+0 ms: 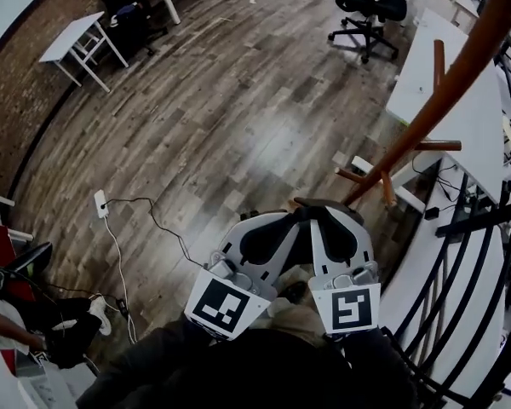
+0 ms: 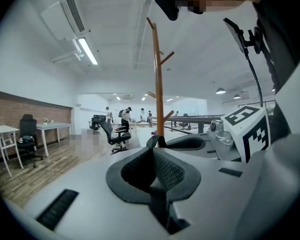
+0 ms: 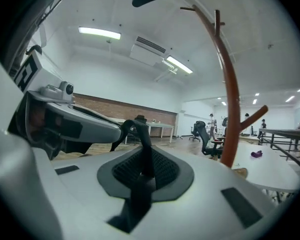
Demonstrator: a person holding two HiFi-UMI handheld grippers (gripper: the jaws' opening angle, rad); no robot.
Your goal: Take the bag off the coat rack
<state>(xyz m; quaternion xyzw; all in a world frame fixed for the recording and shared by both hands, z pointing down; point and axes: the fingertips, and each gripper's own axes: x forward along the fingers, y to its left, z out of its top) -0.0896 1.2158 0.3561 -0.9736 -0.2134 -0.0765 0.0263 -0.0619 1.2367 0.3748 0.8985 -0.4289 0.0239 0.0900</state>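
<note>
The brown wooden coat rack point(image 1: 460, 68) stands at the right, its pegs bare where they show; it rises ahead in the left gripper view point(image 2: 158, 84) and the right gripper view point(image 3: 229, 99). My left gripper point(image 1: 291, 216) and right gripper point(image 1: 321, 214) sit side by side near my body, tips almost touching, a little short of the rack's lower pegs. A black bag strap point(image 2: 157, 141) loops out of the left gripper point(image 2: 156, 149), which is shut on it. The same strap point(image 3: 139, 134) runs between the pads of the right gripper point(image 3: 141, 156), also shut on it. The bag's body is hidden below the grippers.
A black metal railing point(image 1: 477, 262) curves along the right side, behind the rack. White tables point(image 1: 443, 66) and a black office chair point(image 1: 368, 7) stand beyond. A white power adapter point(image 1: 100, 203) and its cable lie on the wooden floor at left. People stand far off point(image 2: 126, 115).
</note>
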